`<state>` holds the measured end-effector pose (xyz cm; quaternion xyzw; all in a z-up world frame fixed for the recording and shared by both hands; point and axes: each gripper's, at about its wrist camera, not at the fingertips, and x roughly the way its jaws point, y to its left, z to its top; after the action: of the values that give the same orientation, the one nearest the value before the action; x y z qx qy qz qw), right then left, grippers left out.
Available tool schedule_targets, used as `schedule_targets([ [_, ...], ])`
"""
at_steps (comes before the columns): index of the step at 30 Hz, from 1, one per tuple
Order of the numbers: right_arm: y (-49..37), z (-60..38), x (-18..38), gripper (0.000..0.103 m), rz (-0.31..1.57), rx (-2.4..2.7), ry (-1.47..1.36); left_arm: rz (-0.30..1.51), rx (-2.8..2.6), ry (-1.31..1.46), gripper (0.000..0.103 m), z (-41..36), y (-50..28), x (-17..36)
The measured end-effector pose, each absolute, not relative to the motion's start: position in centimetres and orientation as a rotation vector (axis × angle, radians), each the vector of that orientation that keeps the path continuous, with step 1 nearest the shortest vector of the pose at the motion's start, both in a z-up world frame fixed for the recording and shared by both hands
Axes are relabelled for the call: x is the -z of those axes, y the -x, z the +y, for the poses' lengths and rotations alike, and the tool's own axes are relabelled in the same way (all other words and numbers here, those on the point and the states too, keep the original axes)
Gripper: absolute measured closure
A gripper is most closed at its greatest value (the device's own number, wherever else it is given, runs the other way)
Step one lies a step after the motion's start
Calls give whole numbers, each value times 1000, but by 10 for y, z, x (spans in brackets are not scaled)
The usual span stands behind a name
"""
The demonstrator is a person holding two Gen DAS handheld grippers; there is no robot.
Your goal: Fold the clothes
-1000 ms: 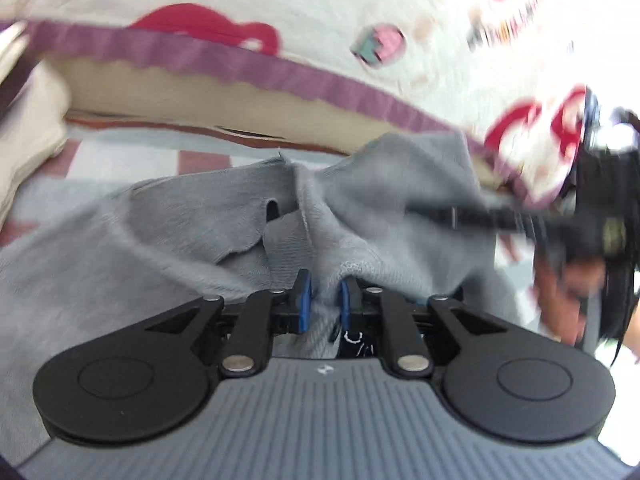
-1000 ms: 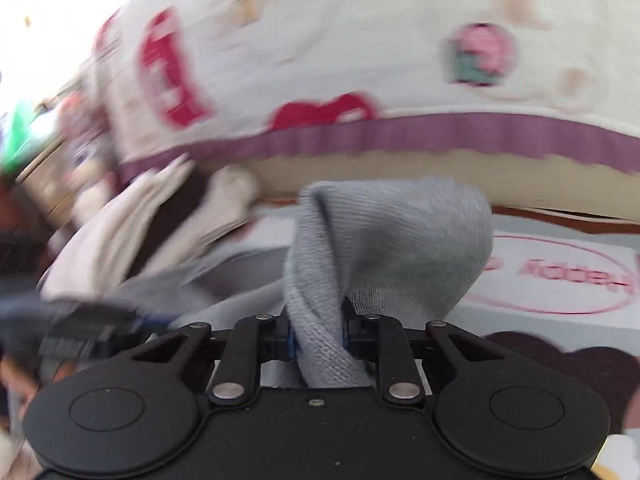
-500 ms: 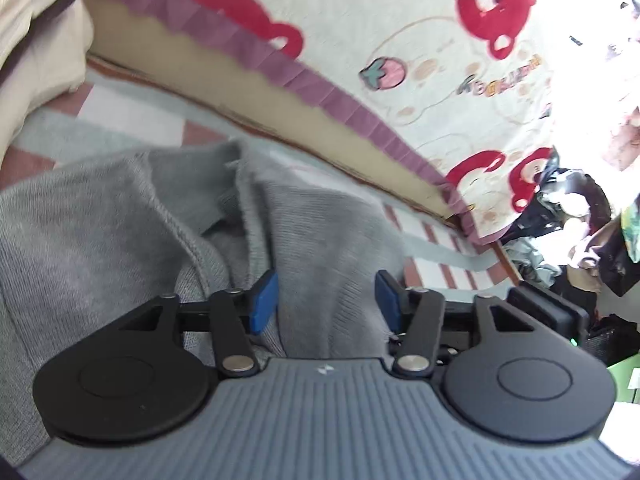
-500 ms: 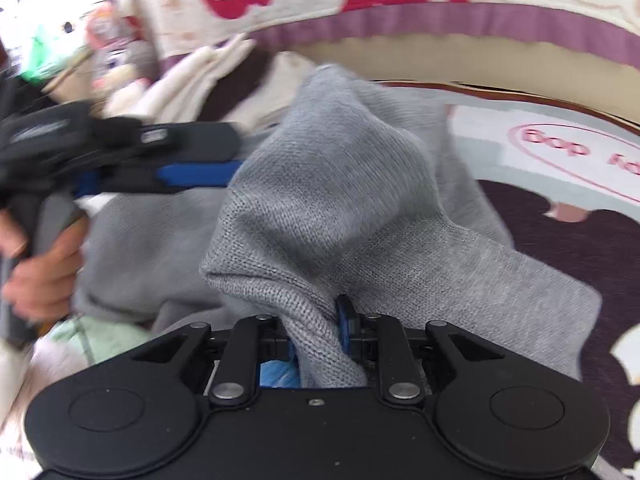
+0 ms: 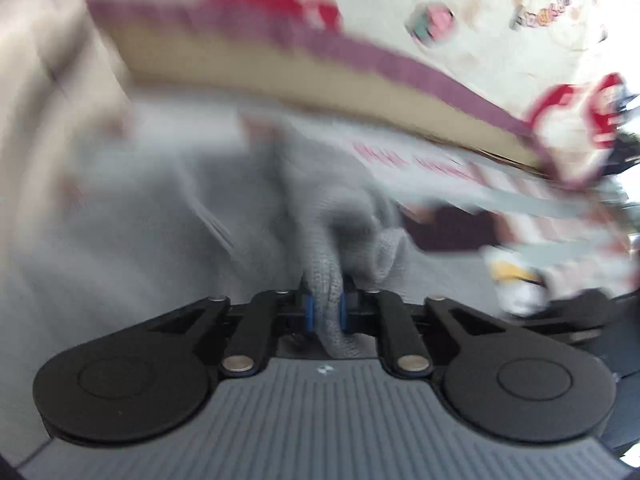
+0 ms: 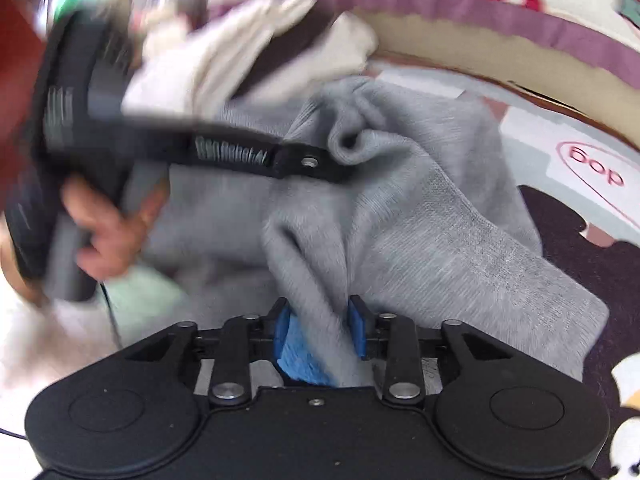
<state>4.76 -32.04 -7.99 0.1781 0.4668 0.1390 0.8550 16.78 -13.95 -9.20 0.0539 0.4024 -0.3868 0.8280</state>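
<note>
A grey knit sweater (image 6: pixel 432 216) lies rumpled on a patterned mat. My left gripper (image 5: pixel 325 312) is shut on a bunched fold of the grey sweater (image 5: pixel 324 248); that view is blurred by motion. In the right wrist view the left gripper (image 6: pixel 340 156) reaches in from the left, its fingers pinching a raised fold of the sweater. My right gripper (image 6: pixel 319 330) has its blue pads a little apart with a hanging fold of the sweater between them, loosely held.
A cream bedspread with red bear prints and a purple frill (image 6: pixel 520 20) hangs behind. A pile of cream and dark clothes (image 6: pixel 256 52) lies at the back left. The patterned mat (image 6: pixel 580 168) shows to the right, with a dark patch (image 6: pixel 580 240).
My left gripper, open half a second ago, has shut on a fold of the sweater and is moving fast. My right gripper's pads have spread a little around their fold.
</note>
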Motion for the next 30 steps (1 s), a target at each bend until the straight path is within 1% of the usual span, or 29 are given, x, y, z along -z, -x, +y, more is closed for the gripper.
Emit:
schedule_targets([
  [1,-44,-337,76,62,941,-286,-474,816,775,-142,92,-140,-165,89],
  [2,-45,-355,74,52,913,-253,-573,817,766,-140,93,-139,-167,88],
  [4,-46,-391,74,44,906,-135,-705,866,765,-102,93,-133,-175,92],
  [7,-48,-442,74,43,894,41,-877,916,739,-74,92,-128,-182,102],
  [9,-40,-461,81,43,934,126,-859,932,736,-60,92,-126,-187,103],
  [11,-27,-470,92,42,982,168,-896,939,738,-52,92,-125,-187,105],
  [13,-12,-474,113,42,997,154,-1038,941,738,-51,92,-126,-186,106],
  [16,2,-471,145,31,1010,92,-1285,949,732,-30,92,-126,-188,105],
  [18,-2,-461,154,31,1025,95,-1349,960,712,9,91,-123,-191,107],
  [24,-25,-456,168,31,985,313,-1411,999,722,62,91,-119,-195,115],
  [27,-38,-445,164,30,968,393,-1319,1067,770,116,92,-119,-193,125],
  [28,-45,-438,158,42,952,388,-1235,1069,771,104,92,-120,-191,127],
  [29,-51,-430,153,68,936,383,-1151,1058,767,88,92,-121,-190,128],
  [30,-58,-422,145,76,918,374,-1048,1041,770,87,92,-121,-189,126],
])
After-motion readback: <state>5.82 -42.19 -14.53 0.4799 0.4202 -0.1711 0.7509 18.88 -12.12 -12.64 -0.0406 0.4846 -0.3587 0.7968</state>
